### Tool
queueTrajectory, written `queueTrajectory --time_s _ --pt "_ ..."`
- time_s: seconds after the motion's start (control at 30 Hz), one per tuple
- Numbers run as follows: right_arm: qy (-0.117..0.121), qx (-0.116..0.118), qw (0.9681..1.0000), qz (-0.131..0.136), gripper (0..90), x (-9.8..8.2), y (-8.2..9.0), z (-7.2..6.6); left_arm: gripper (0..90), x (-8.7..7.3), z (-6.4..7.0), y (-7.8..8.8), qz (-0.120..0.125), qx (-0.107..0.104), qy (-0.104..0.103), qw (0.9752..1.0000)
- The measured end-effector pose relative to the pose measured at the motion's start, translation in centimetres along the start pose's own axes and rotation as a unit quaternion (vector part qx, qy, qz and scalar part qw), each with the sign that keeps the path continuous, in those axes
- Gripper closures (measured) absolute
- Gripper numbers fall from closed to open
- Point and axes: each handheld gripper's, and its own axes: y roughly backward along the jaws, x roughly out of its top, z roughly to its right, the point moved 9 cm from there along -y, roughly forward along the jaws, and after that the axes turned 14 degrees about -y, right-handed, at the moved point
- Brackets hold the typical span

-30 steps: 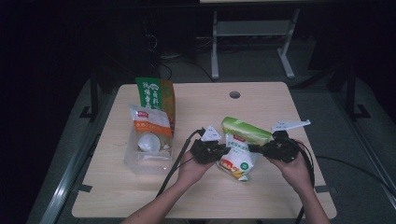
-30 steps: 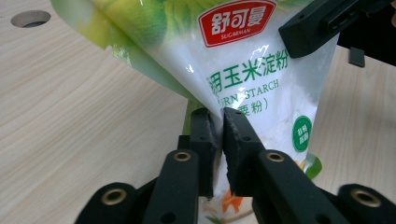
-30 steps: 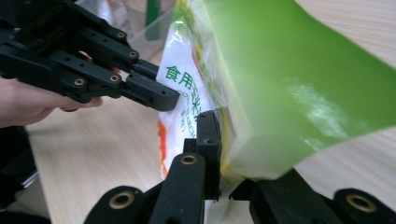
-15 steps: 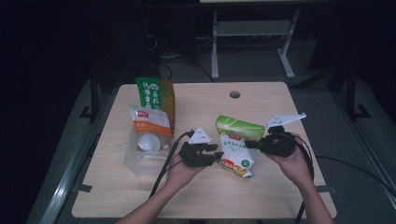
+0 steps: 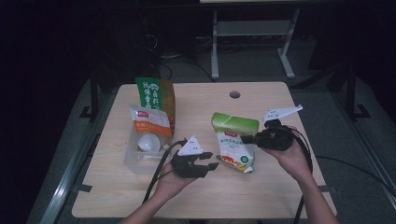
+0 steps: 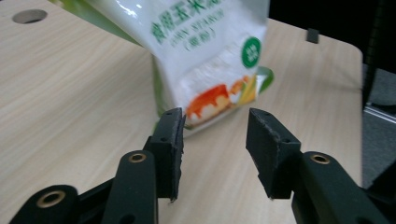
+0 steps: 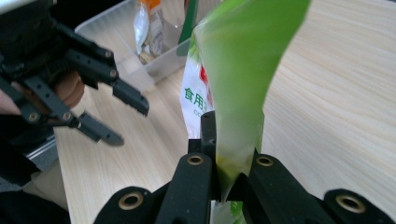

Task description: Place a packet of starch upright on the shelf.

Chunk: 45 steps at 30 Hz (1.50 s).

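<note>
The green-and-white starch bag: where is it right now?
High view: the starch bag sits right of centre, pinched by the right gripper, the open left gripper just beside it.

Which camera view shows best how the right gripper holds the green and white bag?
The right gripper view: its jaws pinch the edge of the green and white bag close up. The high view shows the whole bag beside the right gripper. The left gripper view shows the bag's printed front.
</note>
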Motion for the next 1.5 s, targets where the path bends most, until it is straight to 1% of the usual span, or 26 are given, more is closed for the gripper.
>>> queueTrajectory --time_s 0.07,0.13,0.23,0.33,0.53,0.63,0.7,0.73,0.8,0.83,0.87,0.93,0.97,1.0,1.07,1.2,1.3,1.33,1.4,1.43,1.47,1.5 --pt "0.001 0.002 1.0 0.001 90.0 0.3 0.0 -0.2 53.9 -0.2 0.3 0.2 0.001 -0.004 -0.005 1.0" --pt "0.004 0.007 1.0 0.002 90.0 0.6 0.0 -0.4 53.1 -0.3 0.7 0.5 0.004 -0.009 -0.005 0.9999" --pt "0.003 0.013 0.9999 0.002 90.0 1.0 0.0 -0.7 52.6 -0.6 1.2 0.9 0.007 -0.017 0.001 0.9998" --pt "0.007 0.015 0.9999 0.004 90.0 1.4 -0.1 -1.0 51.7 -0.8 1.5 1.3 0.009 -0.02 -0.002 0.9998" --pt "0.016 0.022 0.9996 0.003 90.0 2.4 -0.6 -2.0 49.1 -1.1 2.3 2.2 0.016 -0.023 -0.003 0.9996" --pt "0.024 0.026 0.9994 0.002 90.0 3.0 -0.9 -2.6 48.0 -1.5 2.6 2.4 0.013 -0.019 -0.014 0.9996" --pt "0.027 0.03 0.9992 0.002 90.0 3.4 -1.1 -3.0 47.3 -1.8 2.9 2.5 0.012 -0.021 -0.018 0.9995" --pt "0.032 0.031 0.999 0.002 90.0 3.6 -1.2 -3.1 47.1 -1.9 3.0 2.5 0.012 -0.02 -0.016 0.9996" --pt "0.035 0.033 0.9988 -0.002 90.0 4.0 -1.4 -3.5 46.0 -2.1 3.2 2.6 0.01 -0.019 -0.017 0.9996" --pt "0.037 0.033 0.9988 -0.003 90.0 4.2 -1.5 -3.7 45.7 -2.2 3.3 2.6 0.011 -0.02 -0.014 0.9996" --pt "0.04 0.034 0.9986 -0.003 90.0 4.4 -1.6 -4.0 45.5 -2.3 3.4 2.7 0.009 -0.019 -0.017 0.9996" --pt "0.043 0.038 0.9983 -0.004 90.0 4.8 -1.9 -4.4 45.0 -2.4 3.6 2.8 0.012 -0.021 -0.012 0.9996" --pt "0.046 0.039 0.9982 -0.004 90.0 5.0 -2.0 -4.6 44.7 -2.5 3.7 3.0 0.013 -0.022 -0.018 0.9995" --pt "0.048 0.04 0.9981 -0.005 90.0 5.2 -2.1 -4.9 44.3 -2.5 3.9 3.1 0.017 -0.021 -0.016 0.9995" --pt "0.054 0.042 0.9976 -0.006 90.0 5.6 -2.4 -5.4 43.7 -2.7 4.2 3.2 0.015 -0.023 -0.016 0.9995" --pt "0.063 0.055 0.9965 -0.006 90.0 6.5 -2.9 -6.6 43.0 -3.0 4.7 3.6 0.011 -0.024 -0.024 0.9994" --pt "0.069 0.066 0.9954 -0.006 90.0 7.1 -3.2 -7.8 42.5 -3.1 5.0 3.9 0.012 -0.024 -0.025 0.9993" --pt "0.077 0.069 0.9946 -0.006 90.0 7.4 -3.3 -8.1 42.4 -3.2 5.0 4.0 0.014 -0.023 -0.025 0.9993" --pt "0.081 0.076 0.9938 -0.004 90.0 7.8 -3.4 -8.9 42.4 -3.4 5.1 4.1 0.013 -0.025 -0.026 0.9993" --pt "0.086 0.079 0.9931 -0.003 90.0 8.1 -3.5 -9.2 42.1 -3.5 5.2 4.2 0.01 -0.026 -0.027 0.9993" --pt "0.094 0.082 0.9921 0.0 90.0 8.4 -3.7 -9.5 41.7 -3.6 5.2 4.2 0.013 -0.025 -0.025 0.9993" --pt "0.094 0.086 0.9919 -0.003 90.0 8.6 -3.8 -10.0 40.7 -3.7 5.3 4.2 0.011 -0.026 -0.023 0.9993"
